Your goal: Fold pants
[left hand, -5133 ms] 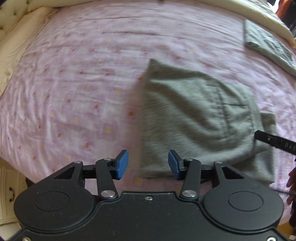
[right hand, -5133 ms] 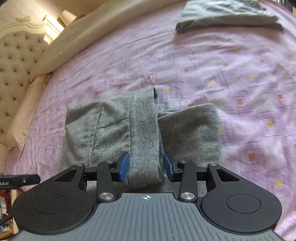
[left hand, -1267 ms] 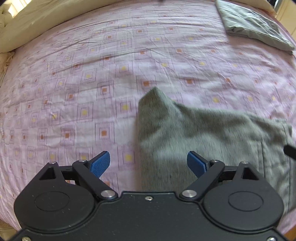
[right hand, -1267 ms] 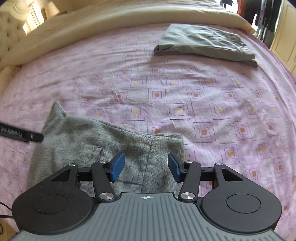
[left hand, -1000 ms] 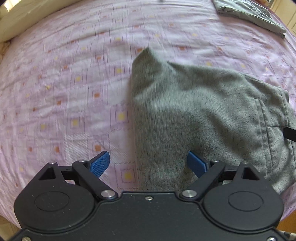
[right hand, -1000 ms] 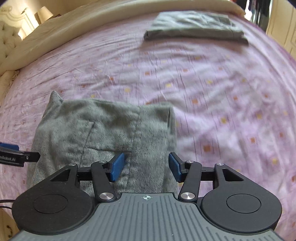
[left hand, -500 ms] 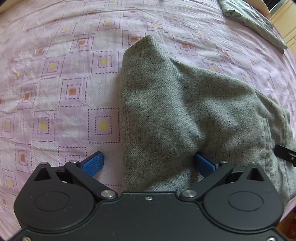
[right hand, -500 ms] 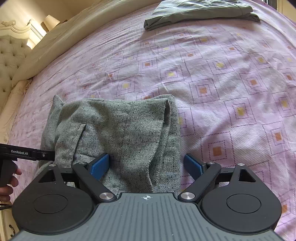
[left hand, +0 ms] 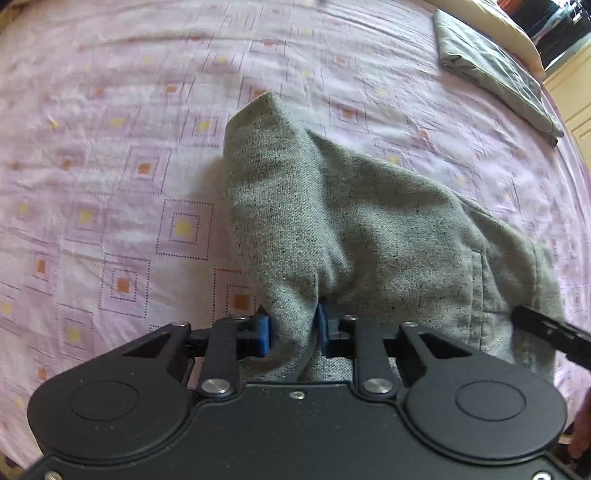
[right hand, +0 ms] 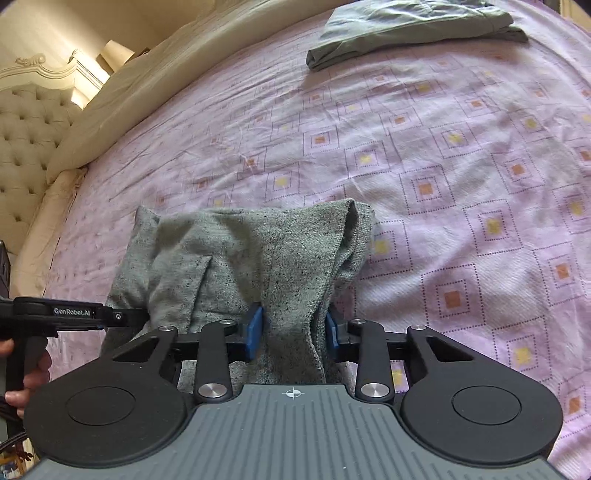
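Note:
The grey speckled pants [left hand: 362, 229] lie folded into a thick bundle on the purple patterned bedsheet [left hand: 129, 155]. My left gripper [left hand: 292, 330] is closing on the bundle's near left edge, and its blue pads pinch a bunched fold of the cloth. In the right wrist view the same pants [right hand: 236, 254] show a back pocket seam. My right gripper [right hand: 293, 334] is closing on the near right edge, with a thick fold squeezed between its blue pads. The left gripper's body shows at the left of that view, held by a hand [right hand: 26, 373].
A second, olive-grey folded garment [right hand: 406, 26] lies at the far side of the bed [left hand: 495, 77]. A cream duvet [right hand: 147, 74] and a tufted headboard [right hand: 26, 133] stand behind. The sheet around the pants is bare.
Both grippers went from wide open around the near edges of the pants to closed down on the cloth. The gripped folds now bunch up between the pads.

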The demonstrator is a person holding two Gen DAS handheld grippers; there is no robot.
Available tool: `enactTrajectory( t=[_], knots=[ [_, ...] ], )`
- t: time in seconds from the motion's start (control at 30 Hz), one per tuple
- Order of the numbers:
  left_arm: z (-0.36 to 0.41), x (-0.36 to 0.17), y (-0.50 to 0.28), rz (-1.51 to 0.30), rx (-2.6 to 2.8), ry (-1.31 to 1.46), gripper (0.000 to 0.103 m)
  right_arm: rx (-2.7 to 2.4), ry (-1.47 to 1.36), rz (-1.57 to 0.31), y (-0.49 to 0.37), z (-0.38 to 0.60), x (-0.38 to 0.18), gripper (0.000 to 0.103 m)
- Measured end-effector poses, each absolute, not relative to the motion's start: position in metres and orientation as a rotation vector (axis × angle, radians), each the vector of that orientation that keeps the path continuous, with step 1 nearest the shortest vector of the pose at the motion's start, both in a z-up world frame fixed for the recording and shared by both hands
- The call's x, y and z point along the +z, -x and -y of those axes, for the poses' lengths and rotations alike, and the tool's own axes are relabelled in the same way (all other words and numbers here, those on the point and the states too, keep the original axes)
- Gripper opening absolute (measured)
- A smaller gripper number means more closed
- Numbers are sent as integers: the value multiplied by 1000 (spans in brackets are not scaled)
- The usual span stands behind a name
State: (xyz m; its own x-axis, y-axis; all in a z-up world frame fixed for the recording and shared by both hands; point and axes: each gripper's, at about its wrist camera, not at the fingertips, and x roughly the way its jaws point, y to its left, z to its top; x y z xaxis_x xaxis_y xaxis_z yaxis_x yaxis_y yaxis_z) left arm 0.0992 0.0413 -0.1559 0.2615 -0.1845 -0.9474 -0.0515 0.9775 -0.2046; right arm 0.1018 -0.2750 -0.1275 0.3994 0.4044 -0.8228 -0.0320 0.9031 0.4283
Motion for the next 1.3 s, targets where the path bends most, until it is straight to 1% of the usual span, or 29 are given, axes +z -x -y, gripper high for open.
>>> enactTrajectory(
  t=[0.13,0.27,0.37,0.5,0.53,0.57,0.6,0.63,0.73,0.87,0.97,1.03,1.07,1.1,1.3],
  knots=[
    [-34,-139,-93,-1261,-102,145,24,268,-336,-1093,-96,263,-103,28],
    [-51,-113,-89,-1200,-126,145,23,275,-307,-1042,-93,236,-74,27],
    [-87,-92,-88,-1151,-122,151,23,292,-308,-1024,-98,200,-54,26],
    [-157,-71,-97,-1128,-83,156,24,357,-308,-1003,-119,136,-40,26],
    [-176,-69,-101,-1126,-72,149,25,362,-298,-997,-126,118,-39,27],
    [-194,-70,-105,-1127,-56,146,30,351,-291,-996,-135,102,-41,27],
    [-211,-73,-110,-1134,-29,141,40,325,-275,-1007,-144,86,-47,30],
    [-227,-77,-114,-1145,14,126,42,289,-239,-1029,-154,70,-54,34],
    [-268,-84,-118,-1148,118,99,41,186,-122,-1057,-167,32,-68,33],
    [-298,-79,-111,-1157,151,163,42,200,-95,-1027,-153,6,-54,33],
    [-297,-72,-106,-1148,148,153,43,220,-39,-989,-137,-13,-39,33],
    [-291,-65,-102,-1140,141,148,48,229,-12,-967,-126,-23,-30,33],
    [-287,-61,-100,-1135,134,147,53,231,-3,-961,-119,-25,-27,33],
    [-284,-58,-96,-1127,125,146,55,231,0,-957,-112,-27,-23,33],
    [-255,-35,-73,-1100,89,129,60,204,-5,-958,-77,-30,-8,33]
  ],
)
